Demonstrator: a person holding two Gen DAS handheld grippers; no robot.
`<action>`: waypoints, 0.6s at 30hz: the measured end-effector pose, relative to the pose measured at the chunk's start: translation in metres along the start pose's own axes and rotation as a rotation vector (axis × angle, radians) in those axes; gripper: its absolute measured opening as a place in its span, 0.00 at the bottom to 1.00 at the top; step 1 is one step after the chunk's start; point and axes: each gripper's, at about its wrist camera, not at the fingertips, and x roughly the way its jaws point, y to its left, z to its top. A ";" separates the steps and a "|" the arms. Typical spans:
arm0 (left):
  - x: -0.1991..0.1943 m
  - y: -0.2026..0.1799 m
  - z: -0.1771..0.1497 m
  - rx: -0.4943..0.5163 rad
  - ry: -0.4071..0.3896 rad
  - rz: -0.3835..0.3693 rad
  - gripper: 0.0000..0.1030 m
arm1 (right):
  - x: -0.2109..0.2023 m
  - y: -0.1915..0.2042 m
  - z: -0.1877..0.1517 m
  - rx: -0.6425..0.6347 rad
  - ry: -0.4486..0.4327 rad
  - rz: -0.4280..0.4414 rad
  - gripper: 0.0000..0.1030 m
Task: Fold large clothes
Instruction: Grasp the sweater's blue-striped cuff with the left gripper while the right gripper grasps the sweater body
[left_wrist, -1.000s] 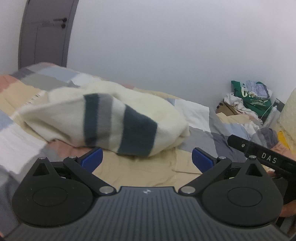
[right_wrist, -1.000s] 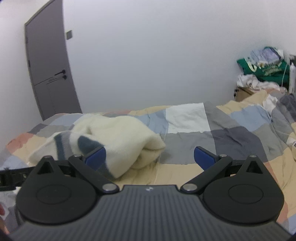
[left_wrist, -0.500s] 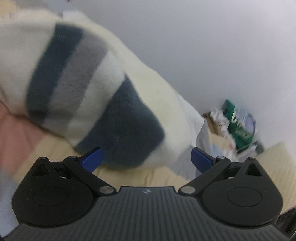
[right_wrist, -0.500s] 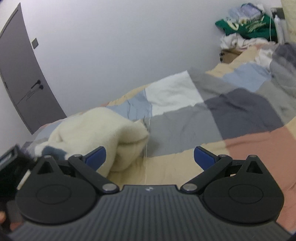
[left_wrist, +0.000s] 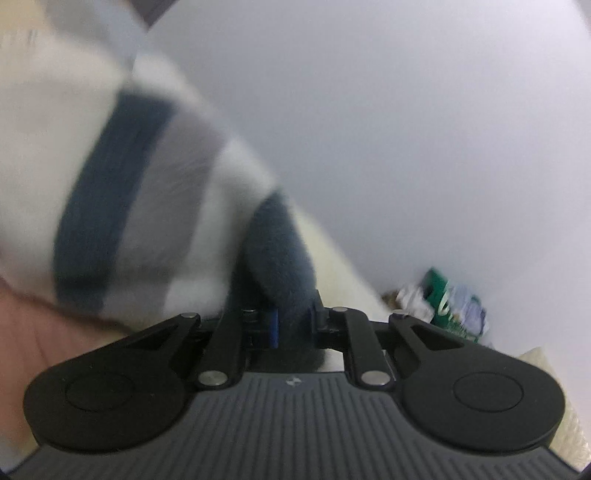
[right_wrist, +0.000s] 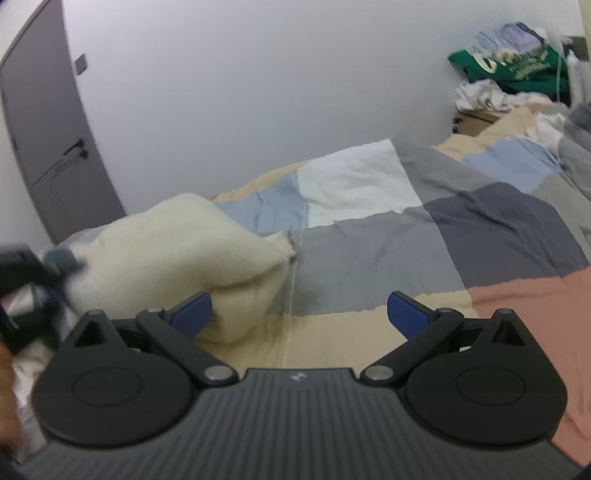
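- The left gripper (left_wrist: 293, 325) is clamped on the sweater (left_wrist: 122, 206): its jaws have just been closing, and a dark blue-grey fold of the fleece now sits pinched between the blue pads (left_wrist: 274, 326).
- The right gripper (right_wrist: 299, 314) stands wide apart with nothing between its fingers; the nearest cream bulge of the sweater (right_wrist: 177, 251) lies just beside its left pad (right_wrist: 192, 308), and I cannot tell whether it touches.
- The sweater lies bunched on the patchwork bedspread (right_wrist: 406, 236), toward the door (right_wrist: 44, 147) side of the bed.
- The relation that matters, as I judge it: from the right gripper the garment lies ahead and to the left, its long axis running across the view from the striped end at the far left to a cream corner (right_wrist: 284, 249) near the middle.
- The left hand already holds the striped end, so the free cream end falls to the right hand, which is the nearer one to it.
- The right wrist view shows the whole heap, the bare bed beyond, a pile of clothes (right_wrist: 509, 70) by the wall, and a blurred glimpse of the left tool at the edge.
- The left wrist view, blurred and tilted, shows only the stripes close up, yet it alone confirms the pinch.
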 end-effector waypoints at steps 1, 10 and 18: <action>-0.013 -0.009 0.004 0.023 -0.032 -0.012 0.16 | -0.003 0.002 -0.001 -0.009 -0.008 0.015 1.00; -0.122 -0.042 0.049 0.146 -0.158 0.026 0.15 | -0.035 0.023 -0.009 -0.080 -0.042 0.114 1.00; -0.190 0.005 0.070 0.122 -0.227 0.224 0.15 | -0.035 0.039 -0.015 0.048 0.083 0.258 0.99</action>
